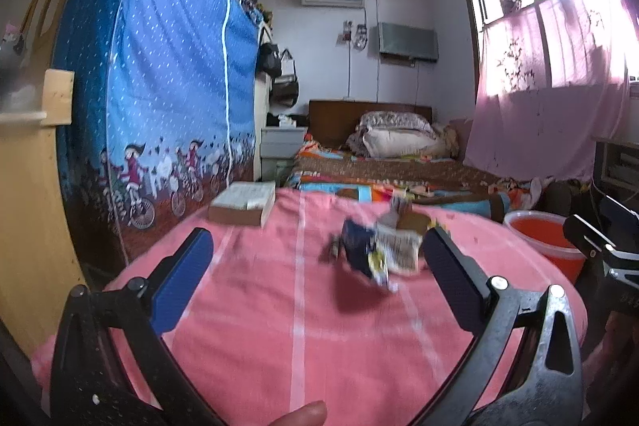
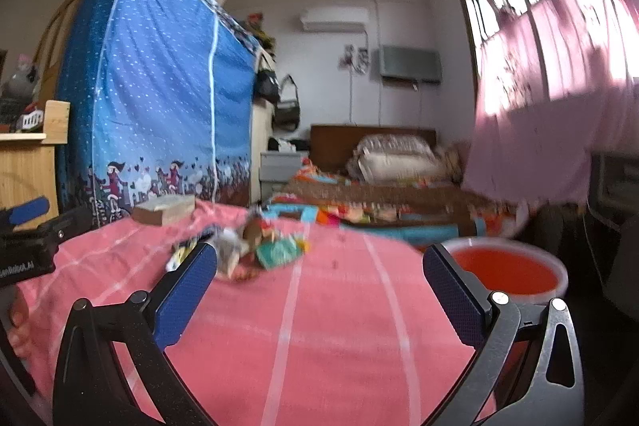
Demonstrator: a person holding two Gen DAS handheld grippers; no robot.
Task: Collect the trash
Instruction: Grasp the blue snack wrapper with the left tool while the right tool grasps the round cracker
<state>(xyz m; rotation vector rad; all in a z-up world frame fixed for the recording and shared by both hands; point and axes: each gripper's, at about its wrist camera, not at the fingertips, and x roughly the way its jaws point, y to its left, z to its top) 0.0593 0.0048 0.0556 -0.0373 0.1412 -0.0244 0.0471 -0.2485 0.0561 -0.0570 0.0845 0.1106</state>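
On the left of the pink cloth (image 1: 247,306) a book (image 1: 243,204) lies well clear of the job, and the left gripper (image 1: 317,258) hangs above the cloth with its jaws spread wide and nothing in them. The step in hand looks like the reach for the trash (image 1: 379,250), a blurred heap of crumpled wrappers, dark blue, white and green, lying near the middle of the cloth. Next, one tool must close on a wrapper and carry it right to the red bucket (image 2: 505,270); the right gripper (image 2: 319,268) also gapes empty.
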